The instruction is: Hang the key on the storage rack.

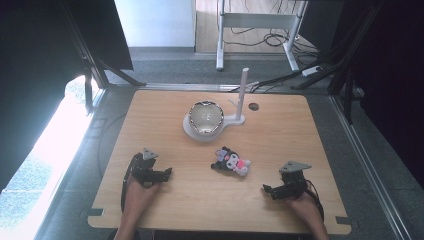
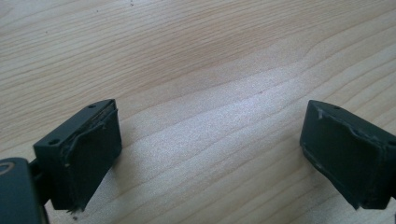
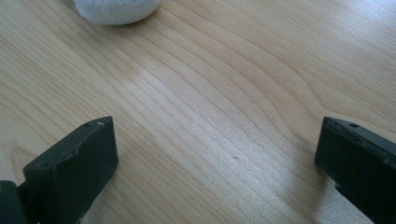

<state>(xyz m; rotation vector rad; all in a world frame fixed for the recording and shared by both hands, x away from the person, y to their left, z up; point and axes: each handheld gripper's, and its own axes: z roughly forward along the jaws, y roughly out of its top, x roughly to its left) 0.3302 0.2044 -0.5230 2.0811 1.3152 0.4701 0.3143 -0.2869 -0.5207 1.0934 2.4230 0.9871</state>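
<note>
Bare table (image 1: 165, 150) lies between both claws and the plush toy (image 1: 231, 161); bowl (image 1: 205, 117) stands beyond it

A bowl (image 1: 205, 118) sits on a stand (image 1: 235, 120) near the table's (image 1: 300, 130) far edge, at its middle. A plush toy (image 1: 231, 161) lies nearer the table's centre, between the left gripper (image 1: 162, 175) and the right gripper (image 1: 270, 190) by the near edge.

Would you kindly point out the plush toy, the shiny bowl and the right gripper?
plush toy (image 1: 231, 161), high view, middle of its body.
shiny bowl (image 1: 205, 117), high view, inside of its basin.
right gripper (image 1: 269, 190), high view, midway between its fingertips.

Black-pink plush toy (image 1: 231, 161); pale wood table (image 1: 280, 130)
</note>
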